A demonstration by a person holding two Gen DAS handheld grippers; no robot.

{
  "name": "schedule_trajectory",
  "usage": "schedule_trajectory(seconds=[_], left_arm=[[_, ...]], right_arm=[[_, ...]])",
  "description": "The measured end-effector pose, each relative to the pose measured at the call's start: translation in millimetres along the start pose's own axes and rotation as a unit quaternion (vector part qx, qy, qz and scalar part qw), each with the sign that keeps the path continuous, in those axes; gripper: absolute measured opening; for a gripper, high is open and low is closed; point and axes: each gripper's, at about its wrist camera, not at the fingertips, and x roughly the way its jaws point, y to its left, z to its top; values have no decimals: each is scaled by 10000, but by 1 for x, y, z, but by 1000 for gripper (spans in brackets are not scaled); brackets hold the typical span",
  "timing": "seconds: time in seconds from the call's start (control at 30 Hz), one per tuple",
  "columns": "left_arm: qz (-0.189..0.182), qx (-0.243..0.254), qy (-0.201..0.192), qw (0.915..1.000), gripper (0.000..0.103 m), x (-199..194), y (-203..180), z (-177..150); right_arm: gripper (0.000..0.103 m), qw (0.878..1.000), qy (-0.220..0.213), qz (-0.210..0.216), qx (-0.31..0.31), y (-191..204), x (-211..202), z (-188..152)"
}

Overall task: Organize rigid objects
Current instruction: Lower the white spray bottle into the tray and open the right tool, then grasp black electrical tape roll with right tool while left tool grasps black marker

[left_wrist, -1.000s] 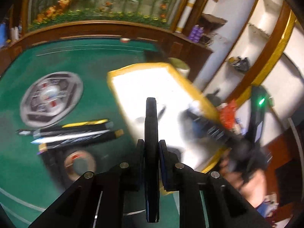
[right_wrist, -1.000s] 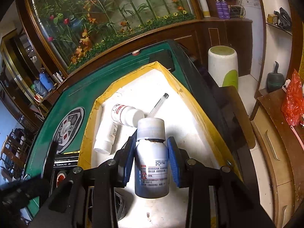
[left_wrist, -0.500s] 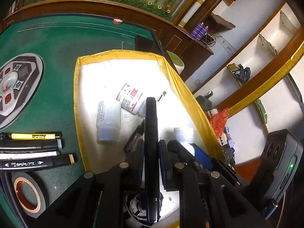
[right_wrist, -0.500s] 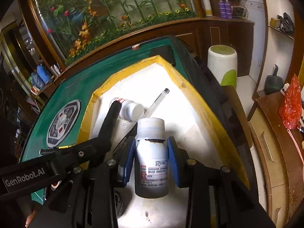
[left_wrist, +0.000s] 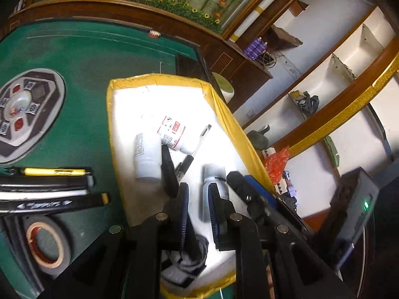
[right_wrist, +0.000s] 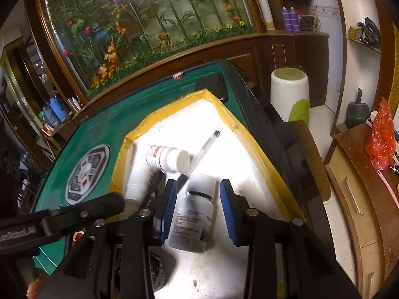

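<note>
Both grippers hang over the yellow-rimmed white tray [right_wrist: 251, 144]. The right gripper [right_wrist: 198, 199] has its jaws spread, the white plastic bottle [right_wrist: 193, 211] lying loose between them, apparently released. The left gripper [left_wrist: 197, 206], jaws parted, has a black marker [left_wrist: 168, 172] just ahead, likely dropped for sorting.

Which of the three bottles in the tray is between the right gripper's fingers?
The grey-tinted bottle nearest the camera sits between the right gripper's open fingers. The red-labelled bottle and plain white bottle lie farther left.

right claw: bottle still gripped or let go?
Let go. The right claw is open, pads clear of both sides of the bottle, which leans tilted inside the yellow-rimmed tray.
</note>
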Motion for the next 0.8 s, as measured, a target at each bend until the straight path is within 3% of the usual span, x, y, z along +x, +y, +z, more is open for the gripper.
schedule_trajectory(seconds=[0.1, 0.33, 0.5, 0.7, 0.8], left_arm=[[-7, 31, -75, 10000, 28, -18, 5, -10], [145, 113, -309, 9994, 28, -75, 39, -50], [708, -171, -556, 9958, 28, -116, 96, -76], [1224, -808, -626, 9872, 28, -122, 155, -83], [1258, -914, -490, 9866, 28, -110, 166, -83]], right_arm=[[34, 9998, -128, 118, -41, 3, -5, 3], [34, 9980, -413, 392, -263, 16, -16, 0], [34, 9948, -524, 667, -555, 34, -20, -5], [34, 9884, -501, 1033, -995, 69, -23, -20], [34, 9853, -534, 1087, -1205, 79, -24, -24]])
